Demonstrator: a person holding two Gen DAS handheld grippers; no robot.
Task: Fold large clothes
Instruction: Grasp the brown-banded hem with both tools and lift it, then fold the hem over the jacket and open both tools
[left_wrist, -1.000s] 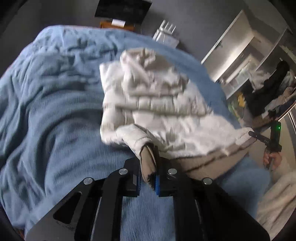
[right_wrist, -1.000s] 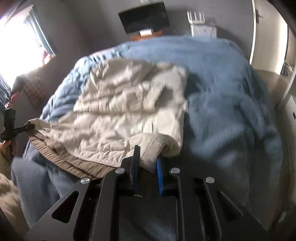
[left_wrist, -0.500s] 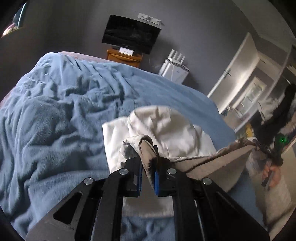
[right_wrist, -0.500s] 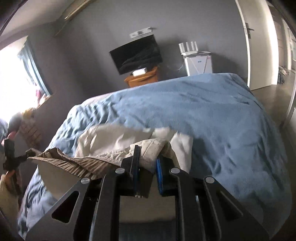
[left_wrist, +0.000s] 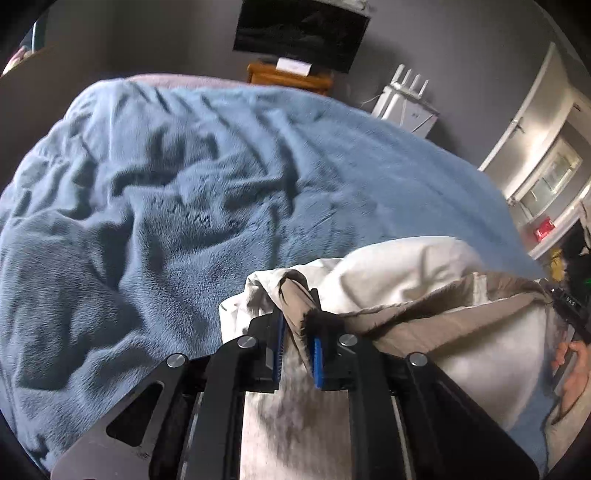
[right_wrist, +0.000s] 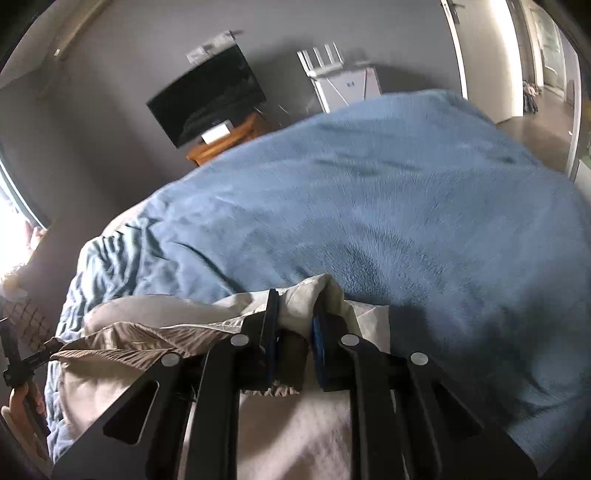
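Stretching taut between the two tools, the ribbed tan hem (left_wrist: 436, 314) of the cream jacket (left_wrist: 399, 266) runs from the left gripper (left_wrist: 297, 343), whose blue pads are pinched nearly closed on one corner, across to the right gripper (right_wrist: 293, 339), clamped the same way on the other corner. The rest of the jacket hangs below and in front of the tools, over the near edge of the bed. To the left of the garment, and beyond it, the blue fleece blanket (left_wrist: 155, 206) lies bare and rumpled, with wide open room up to the far edge. Behind the bed stands a dark grey wall with a television (right_wrist: 207, 96) above a wooden stand (right_wrist: 229, 142), then a white appliance (right_wrist: 347, 83), and a pale door (right_wrist: 484, 55) at the right.
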